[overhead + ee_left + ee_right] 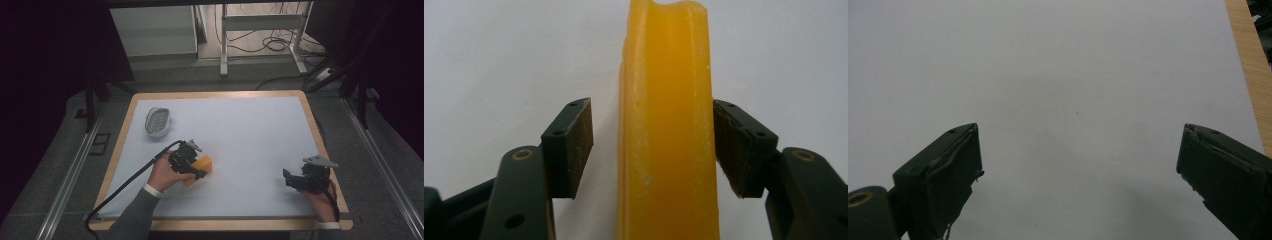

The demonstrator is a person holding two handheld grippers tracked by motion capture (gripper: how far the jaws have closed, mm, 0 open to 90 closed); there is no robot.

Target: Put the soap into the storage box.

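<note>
The right tongs (pixel 1078 165) stand wide apart, one black jaw at the lower left and one at the lower right, with nothing between them. Beneath lies the plain white sheet (pixel 1058 75) covering the table, whose wooden edge (pixel 1248 65) runs along the right.

The yellow block (pixel 667 125) runs off the left gripper view's top and bottom edges. In the high view the left gripper (pixel 196 167) hides part of it; the white dish (pixel 158 121) is too small to identify.
</note>
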